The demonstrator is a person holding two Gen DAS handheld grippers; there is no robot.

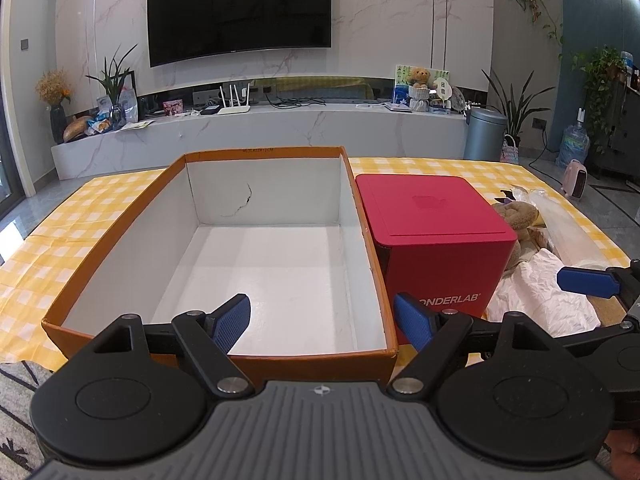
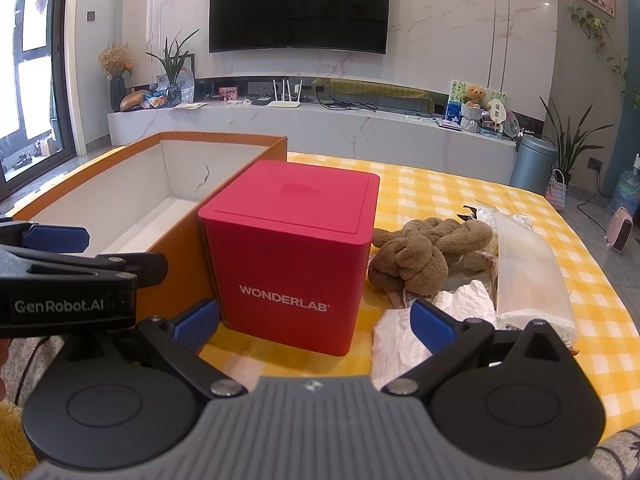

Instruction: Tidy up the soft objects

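Both grippers idle and empty at the near table edge; no soft item boxed yet.

Left wrist view: the left gripper (image 1: 322, 320) hangs over the near rim of the open orange cardboard box with white lining (image 1: 360, 216), its blue pads spread apart and holding nothing. The box interior is bare, apparently set out as the receptacle. A closed red cube-shaped box marked WONDERLAB (image 1: 436, 236) stands just beside its right wall.
Right wrist view: the right gripper (image 2: 316, 322) faces the red cube, jaws likewise wide apart and empty. The soft goods lie heaped right of the cube on the yellow-and-white checked tablecloth (image 2: 440, 184): a knotted brown plush toy (image 2: 420, 252), crumpled white cloth (image 2: 400, 336) and a clear plastic-wrapped bundle (image 2: 528, 276). I judge the right gripper best placed to lift first.
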